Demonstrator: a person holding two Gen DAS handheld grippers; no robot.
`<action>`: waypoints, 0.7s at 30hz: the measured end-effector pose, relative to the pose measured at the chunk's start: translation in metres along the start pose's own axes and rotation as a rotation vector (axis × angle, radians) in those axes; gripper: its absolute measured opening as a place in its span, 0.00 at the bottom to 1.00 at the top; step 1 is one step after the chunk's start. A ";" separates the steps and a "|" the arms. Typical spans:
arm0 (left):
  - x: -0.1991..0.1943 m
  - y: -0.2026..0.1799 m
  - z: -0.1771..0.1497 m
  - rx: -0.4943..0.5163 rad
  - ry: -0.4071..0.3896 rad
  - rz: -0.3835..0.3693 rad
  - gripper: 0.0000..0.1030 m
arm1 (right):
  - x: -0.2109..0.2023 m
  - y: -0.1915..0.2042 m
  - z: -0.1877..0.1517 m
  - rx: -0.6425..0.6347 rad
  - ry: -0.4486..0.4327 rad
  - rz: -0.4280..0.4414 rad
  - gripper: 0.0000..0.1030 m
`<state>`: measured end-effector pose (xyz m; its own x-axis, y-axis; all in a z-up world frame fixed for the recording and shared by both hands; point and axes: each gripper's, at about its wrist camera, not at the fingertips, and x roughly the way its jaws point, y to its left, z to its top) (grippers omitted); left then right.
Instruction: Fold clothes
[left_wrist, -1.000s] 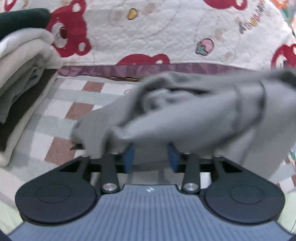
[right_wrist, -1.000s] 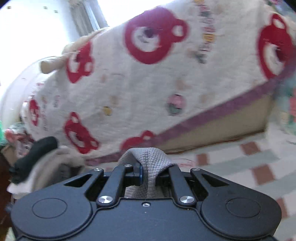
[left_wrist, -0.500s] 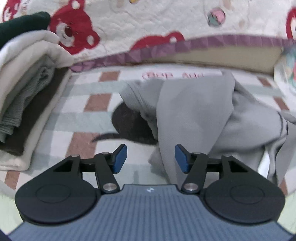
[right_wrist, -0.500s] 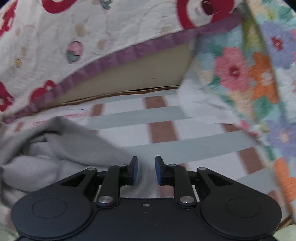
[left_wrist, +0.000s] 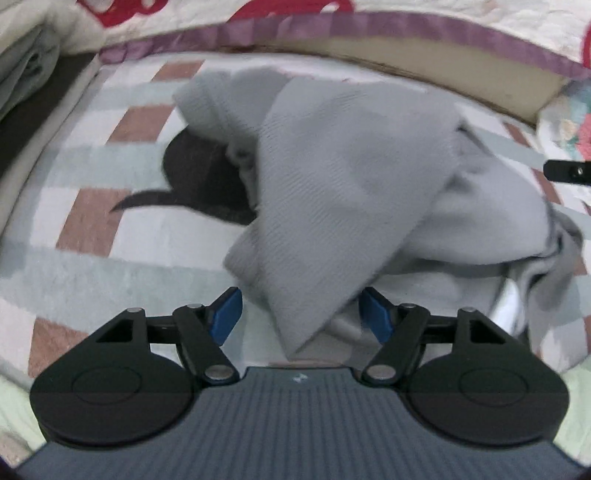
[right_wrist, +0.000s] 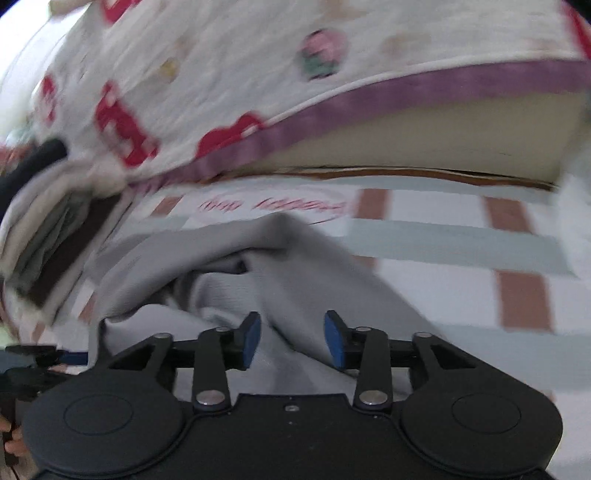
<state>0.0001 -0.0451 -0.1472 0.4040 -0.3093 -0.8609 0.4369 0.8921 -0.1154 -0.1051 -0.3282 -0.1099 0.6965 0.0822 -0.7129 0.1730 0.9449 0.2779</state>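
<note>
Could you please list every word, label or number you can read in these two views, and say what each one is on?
Red lettering on the checked bed sheet, behind the grey garment: printed at, too blurred to read.
Small pale mark on the left gripper body, at: a logo, no readable letters.
Bear-print quilt: pictures only, no legible words.
Nothing else carries text.
</note>
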 end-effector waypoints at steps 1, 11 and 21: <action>0.001 0.001 -0.001 -0.006 -0.009 0.013 0.69 | 0.011 0.007 0.004 -0.038 0.023 0.001 0.54; -0.017 -0.022 -0.012 0.157 -0.124 0.075 0.17 | 0.083 0.010 0.016 -0.112 0.095 -0.019 0.09; -0.021 -0.035 -0.014 0.222 -0.122 0.265 0.16 | -0.022 -0.042 -0.012 -0.092 -0.119 -0.254 0.05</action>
<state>-0.0352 -0.0654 -0.1321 0.6135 -0.1260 -0.7796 0.4626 0.8574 0.2255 -0.1364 -0.3659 -0.1134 0.7165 -0.1928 -0.6704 0.2921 0.9557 0.0373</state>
